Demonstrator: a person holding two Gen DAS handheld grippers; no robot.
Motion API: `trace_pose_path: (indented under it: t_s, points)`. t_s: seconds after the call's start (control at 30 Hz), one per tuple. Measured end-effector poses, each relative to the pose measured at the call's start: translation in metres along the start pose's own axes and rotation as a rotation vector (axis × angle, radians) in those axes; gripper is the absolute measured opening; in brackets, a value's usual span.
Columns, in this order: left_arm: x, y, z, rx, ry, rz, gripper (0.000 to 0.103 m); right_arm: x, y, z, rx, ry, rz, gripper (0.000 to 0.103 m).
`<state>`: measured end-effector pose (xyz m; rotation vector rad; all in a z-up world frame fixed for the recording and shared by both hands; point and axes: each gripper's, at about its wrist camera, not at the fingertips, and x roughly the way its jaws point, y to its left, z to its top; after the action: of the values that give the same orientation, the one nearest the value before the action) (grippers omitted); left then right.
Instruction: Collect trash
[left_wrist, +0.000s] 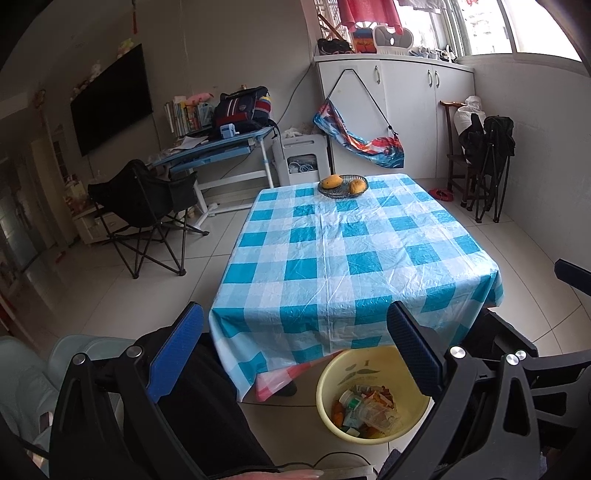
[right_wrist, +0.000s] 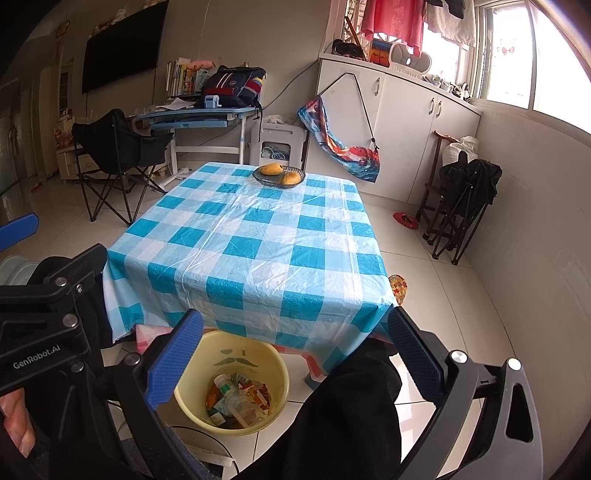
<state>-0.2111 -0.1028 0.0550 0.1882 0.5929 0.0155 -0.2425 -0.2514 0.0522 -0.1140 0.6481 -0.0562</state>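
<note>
A yellow basin (left_wrist: 328, 376) (right_wrist: 192, 373) stands on the floor at the near edge of the table, between a person's dark-clad legs. Inside lies mixed trash (left_wrist: 365, 410) (right_wrist: 238, 402): small bottles, wrappers, a clear plastic container. My left gripper (left_wrist: 295, 350) is open and empty, held above the basin and the table edge. My right gripper (right_wrist: 295, 350) is also open and empty, above the basin's right side. The blue-and-white checked tablecloth (left_wrist: 332, 251) (right_wrist: 251, 251) carries only a dark dish with two mangoes (left_wrist: 343, 184) (right_wrist: 279, 175) at its far end.
A black folding chair (left_wrist: 147, 206) (right_wrist: 110, 155) stands left of the table. A blue desk with a backpack (left_wrist: 229, 140) (right_wrist: 207, 110) sits behind it. White cabinets (left_wrist: 406, 110) line the back wall; folded chairs (right_wrist: 461, 199) lean at right. The person's hand (right_wrist: 14, 424) grips the left tool.
</note>
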Motion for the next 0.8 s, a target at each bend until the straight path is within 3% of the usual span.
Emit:
trace_pose_path:
  t_s: [0.8]
  points:
    - [-0.003, 0.0016, 0.0004, -0.009, -0.002, -0.01, 0.096, 0.0031, 0.0018, -0.0029, -0.007, 0.006, 0.003, 0.096]
